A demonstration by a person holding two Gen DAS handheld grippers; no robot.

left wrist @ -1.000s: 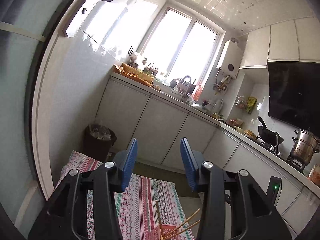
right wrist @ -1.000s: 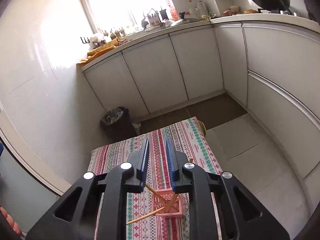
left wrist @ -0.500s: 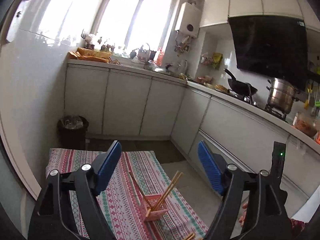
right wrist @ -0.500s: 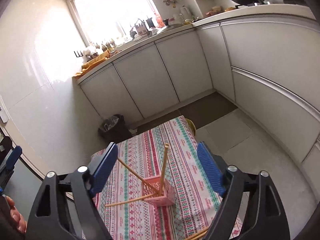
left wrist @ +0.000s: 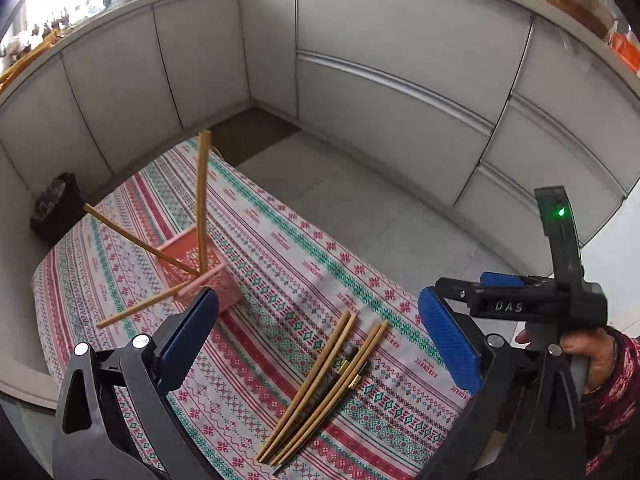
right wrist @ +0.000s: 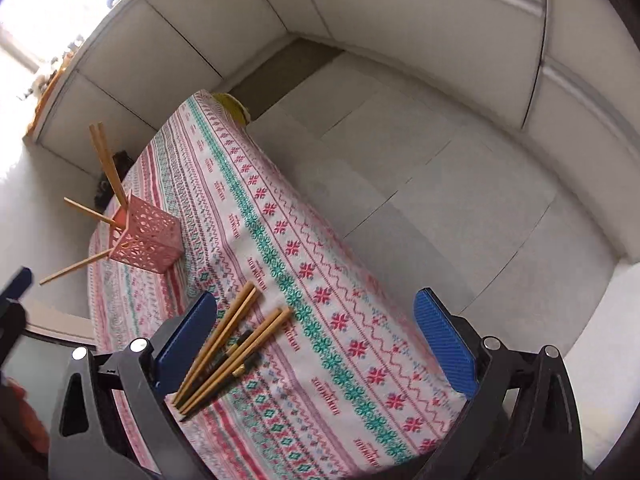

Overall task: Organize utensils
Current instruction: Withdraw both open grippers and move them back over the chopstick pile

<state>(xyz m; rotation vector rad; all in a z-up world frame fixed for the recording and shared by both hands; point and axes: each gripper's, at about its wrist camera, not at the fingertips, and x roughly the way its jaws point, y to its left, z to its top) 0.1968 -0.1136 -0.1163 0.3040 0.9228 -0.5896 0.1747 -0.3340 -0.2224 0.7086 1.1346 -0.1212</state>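
Chopsticks (left wrist: pixel 320 388) are found lying loose in a bundle on the cloth-covered worktop (left wrist: pixel 280 248), near its front edge, well apart from the pink holder (left wrist: pixel 200 272) in which several sticks are already stood at slants. They are judged light, stiff and smooth, prone to rolling; a pinch across the mid-length is advised. Left hand-held gripper (left wrist: pixel 320 340) and right hand-held gripper (right wrist: pixel 316 340) are both held wide open and empty above the bundle.
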